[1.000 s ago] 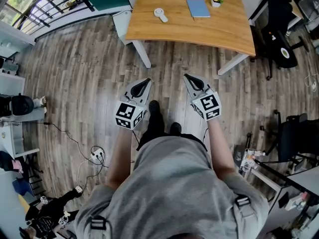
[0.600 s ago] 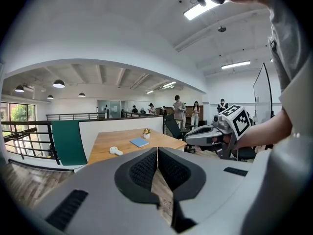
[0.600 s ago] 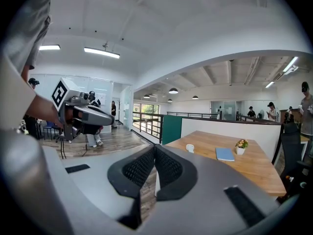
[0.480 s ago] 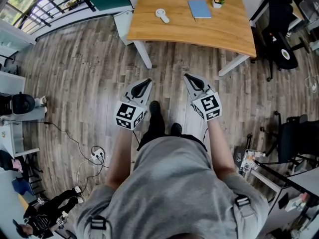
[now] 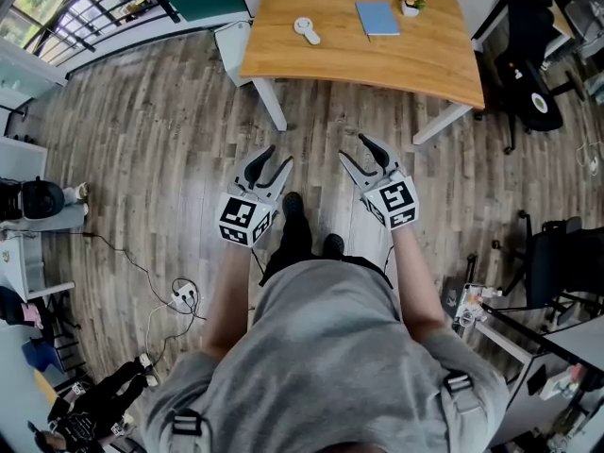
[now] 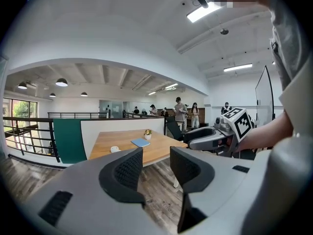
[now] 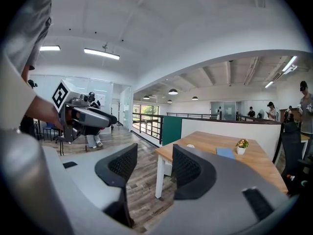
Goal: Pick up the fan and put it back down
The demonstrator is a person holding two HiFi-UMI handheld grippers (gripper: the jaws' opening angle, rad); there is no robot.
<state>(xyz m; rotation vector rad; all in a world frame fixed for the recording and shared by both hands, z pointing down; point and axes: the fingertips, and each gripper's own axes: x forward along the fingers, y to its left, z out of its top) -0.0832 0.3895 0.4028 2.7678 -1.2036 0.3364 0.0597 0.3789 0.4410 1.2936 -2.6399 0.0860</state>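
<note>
The fan is small and white and lies flat on the wooden table, left of centre, far ahead of both grippers. It shows as a small white shape in the left gripper view and the right gripper view. My left gripper and right gripper hover side by side over the wooden floor, well short of the table. The jaws of both are opening, with nothing between them. In their own views the left gripper and right gripper frame only floor and table.
A blue notebook and a small potted plant lie on the table to the right of the fan. Black office chairs stand at the right. Cables and a power strip lie on the floor at the left.
Both grippers' jaws, shut in the earlier frames, now stand apart. Neither hand has moved.
</note>
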